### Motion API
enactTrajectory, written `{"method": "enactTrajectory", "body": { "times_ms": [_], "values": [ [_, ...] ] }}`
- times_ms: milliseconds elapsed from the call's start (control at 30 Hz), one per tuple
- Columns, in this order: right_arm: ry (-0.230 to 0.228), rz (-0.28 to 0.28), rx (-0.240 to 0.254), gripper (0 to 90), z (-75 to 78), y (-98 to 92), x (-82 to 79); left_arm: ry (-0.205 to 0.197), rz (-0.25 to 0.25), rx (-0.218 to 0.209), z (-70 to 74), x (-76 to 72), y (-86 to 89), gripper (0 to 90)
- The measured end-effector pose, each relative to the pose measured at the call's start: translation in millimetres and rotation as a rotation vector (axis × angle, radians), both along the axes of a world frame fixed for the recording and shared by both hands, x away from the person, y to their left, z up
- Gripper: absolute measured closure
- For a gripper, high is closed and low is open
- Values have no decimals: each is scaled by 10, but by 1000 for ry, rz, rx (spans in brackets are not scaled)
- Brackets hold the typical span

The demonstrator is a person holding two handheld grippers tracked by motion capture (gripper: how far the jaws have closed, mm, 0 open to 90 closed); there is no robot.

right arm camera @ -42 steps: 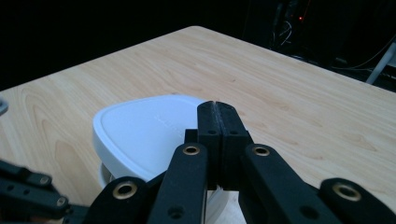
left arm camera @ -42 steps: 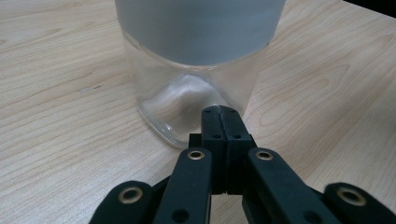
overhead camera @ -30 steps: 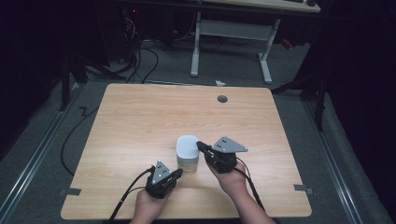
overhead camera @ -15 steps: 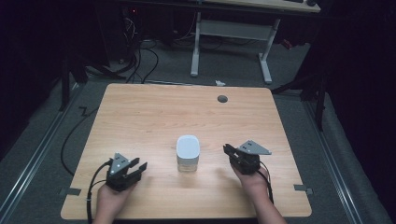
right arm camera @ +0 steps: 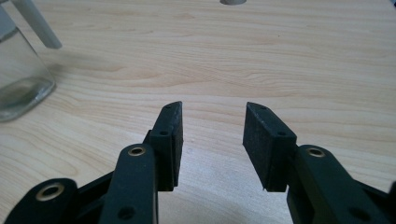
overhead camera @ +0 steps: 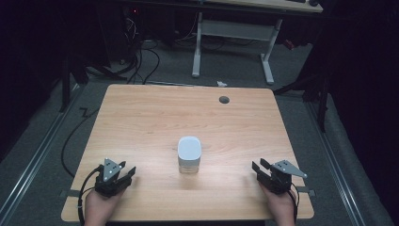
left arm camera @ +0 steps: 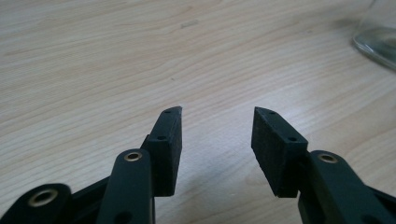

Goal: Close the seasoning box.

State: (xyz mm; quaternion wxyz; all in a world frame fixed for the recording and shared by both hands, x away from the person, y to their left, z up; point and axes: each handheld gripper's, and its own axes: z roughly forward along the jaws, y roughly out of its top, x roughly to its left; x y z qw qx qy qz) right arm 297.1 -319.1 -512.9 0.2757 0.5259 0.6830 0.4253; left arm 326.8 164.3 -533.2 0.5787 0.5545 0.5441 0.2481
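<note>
Jar (overhead camera: 189, 154) with white lid mid-desk (overhead camera: 141, 117) from my high view, glass base at each gripper view's edge, my left gripper (overhead camera: 123, 175) and right gripper (overhead camera: 259, 168) jaws just spread, empty, both withdrawn outward since earlier.

A light wooden rectangular table (overhead camera: 141, 122) fills the frame's middle, with a small round grey cable hole (overhead camera: 224, 100) near its upper right. Behind, at upper centre, stands a white metal desk frame (overhead camera: 234, 42); black cables (overhead camera: 141, 56) lie on grey carpet at upper left.
</note>
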Motion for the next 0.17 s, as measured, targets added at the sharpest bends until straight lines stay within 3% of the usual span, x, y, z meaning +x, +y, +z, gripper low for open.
{"method": "enactTrajectory", "body": {
  "times_ms": [100,167],
  "values": [
    [6,20,-39,575,-29,52,9,-5,-8,-10,11,-14,-18,534],
    [12,17,-28,567,-35,57,8,-3,-7,-24,7,-13,-17,534]
  ]
}}
